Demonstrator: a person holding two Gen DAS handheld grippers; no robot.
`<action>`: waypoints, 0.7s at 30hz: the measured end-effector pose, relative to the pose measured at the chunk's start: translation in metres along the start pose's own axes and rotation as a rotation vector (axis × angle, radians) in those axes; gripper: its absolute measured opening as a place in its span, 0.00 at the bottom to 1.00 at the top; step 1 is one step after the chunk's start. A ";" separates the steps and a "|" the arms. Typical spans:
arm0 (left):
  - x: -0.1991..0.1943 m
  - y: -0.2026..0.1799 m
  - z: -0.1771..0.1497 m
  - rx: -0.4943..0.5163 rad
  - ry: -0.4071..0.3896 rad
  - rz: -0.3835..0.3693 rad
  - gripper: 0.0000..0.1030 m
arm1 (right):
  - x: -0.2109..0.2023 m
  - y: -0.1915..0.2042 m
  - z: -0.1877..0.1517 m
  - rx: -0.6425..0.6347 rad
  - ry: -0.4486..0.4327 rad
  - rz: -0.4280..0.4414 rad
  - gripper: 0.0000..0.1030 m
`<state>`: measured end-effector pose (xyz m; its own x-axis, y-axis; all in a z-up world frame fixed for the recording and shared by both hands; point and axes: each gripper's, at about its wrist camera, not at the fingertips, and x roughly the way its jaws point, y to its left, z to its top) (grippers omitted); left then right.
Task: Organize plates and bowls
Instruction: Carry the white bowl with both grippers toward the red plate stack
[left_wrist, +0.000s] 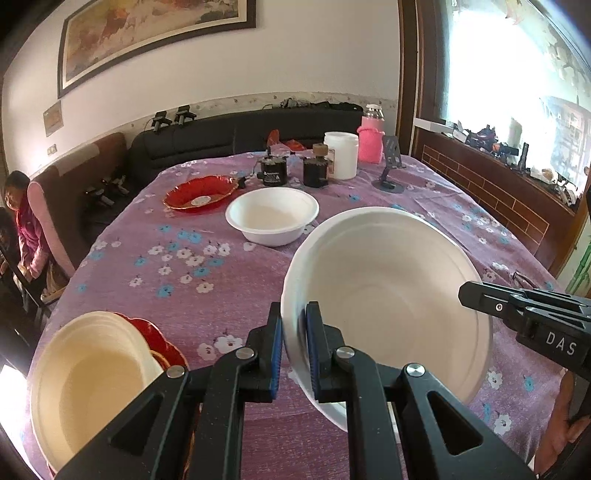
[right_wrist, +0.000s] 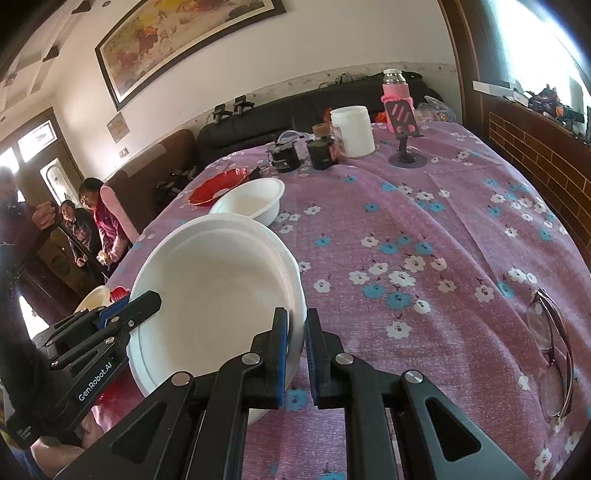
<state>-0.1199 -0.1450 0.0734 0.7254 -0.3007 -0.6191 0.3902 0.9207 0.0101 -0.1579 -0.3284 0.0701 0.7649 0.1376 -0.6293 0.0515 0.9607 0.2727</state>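
Both tongs, left (left_wrist: 294, 325) and right (right_wrist: 296, 325), clamped on opposite rims of seemingly lifted white bowl (left_wrist: 391, 295).

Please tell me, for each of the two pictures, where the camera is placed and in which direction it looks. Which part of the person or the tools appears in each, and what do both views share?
Left wrist view: sits on the left hand-held gripper, looks forward and down across the purple tablecloth; its fingers clamp the near rim of the big white bowl.
Right wrist view: sits on the right hand-held gripper, same direction; it clamps the same bowl's opposite rim, a bare hand shows bottom left.
Shared: the held bowl, the smaller white bowl, the red plate, each other's gripper.
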 end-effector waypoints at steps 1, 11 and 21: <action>-0.001 0.001 0.000 -0.002 -0.004 0.002 0.11 | -0.001 0.002 0.001 -0.003 -0.002 0.000 0.10; -0.023 0.018 0.002 -0.026 -0.055 0.019 0.11 | -0.008 0.027 0.011 -0.049 -0.026 0.016 0.11; -0.048 0.043 0.001 -0.067 -0.112 0.051 0.11 | -0.013 0.058 0.017 -0.109 -0.049 0.035 0.11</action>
<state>-0.1376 -0.0907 0.1044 0.8036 -0.2759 -0.5274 0.3155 0.9488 -0.0156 -0.1538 -0.2785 0.1065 0.7957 0.1624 -0.5835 -0.0438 0.9763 0.2120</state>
